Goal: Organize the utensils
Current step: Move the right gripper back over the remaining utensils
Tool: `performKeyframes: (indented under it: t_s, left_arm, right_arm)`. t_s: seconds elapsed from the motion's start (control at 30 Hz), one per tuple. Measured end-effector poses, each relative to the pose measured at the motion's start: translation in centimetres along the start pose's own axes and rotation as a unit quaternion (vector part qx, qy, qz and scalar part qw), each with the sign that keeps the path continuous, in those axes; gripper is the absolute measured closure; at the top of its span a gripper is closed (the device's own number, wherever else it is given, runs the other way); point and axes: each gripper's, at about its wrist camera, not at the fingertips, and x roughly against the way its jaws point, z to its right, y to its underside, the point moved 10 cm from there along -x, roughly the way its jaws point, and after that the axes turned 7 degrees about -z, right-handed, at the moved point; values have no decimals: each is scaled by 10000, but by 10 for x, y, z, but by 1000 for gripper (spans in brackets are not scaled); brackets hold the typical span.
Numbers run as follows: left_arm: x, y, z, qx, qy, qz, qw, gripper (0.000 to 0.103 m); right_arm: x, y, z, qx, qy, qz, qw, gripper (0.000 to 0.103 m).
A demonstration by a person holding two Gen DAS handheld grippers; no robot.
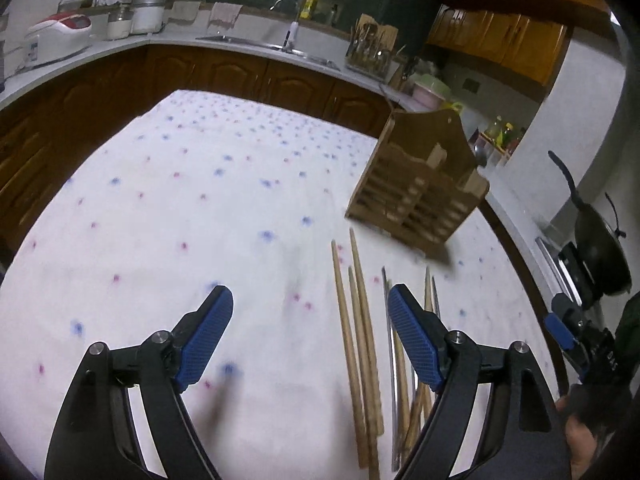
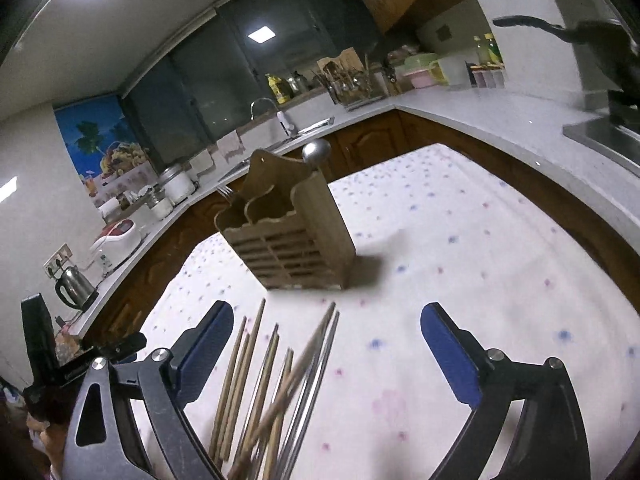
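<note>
Left wrist view: our wide-open, empty left gripper (image 1: 310,336) nears thin tapered wooden chopsticks (image 1: 356,344); light, stiff, roll-prone; pinch mid-length.

Chopsticks (image 1: 360,344) on tablecloth (image 1: 180,220), before holder (image 1: 420,184) (spoon (image 2: 316,151), fork (image 2: 226,193) in it).

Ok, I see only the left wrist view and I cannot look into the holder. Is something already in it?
Observer: Yes. A fork stands at the left side of the holder, tines up.
Operator: Anything else there?
Observer: A spoon shows above its back edge, bowl up.
Operator: And does the right gripper hold any chopsticks?
Observer: No. The right gripper is open; the chopsticks lie loose on the cloth below it.
</note>
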Motion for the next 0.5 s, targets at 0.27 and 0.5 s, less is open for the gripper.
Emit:
performKeyframes:
  t_s: [0.27, 0.5]
  left_arm:
    - [-3, 17, -5, -95, -176, -199, 9996, 21]
    - [-10, 17, -6, -92, -264, -321, 9991, 21]
  right_arm:
    - [-1, 27, 0, -34, 44, -217, 9997, 7]
    - [-9, 32, -1, -65, 45, -356, 9993, 7]
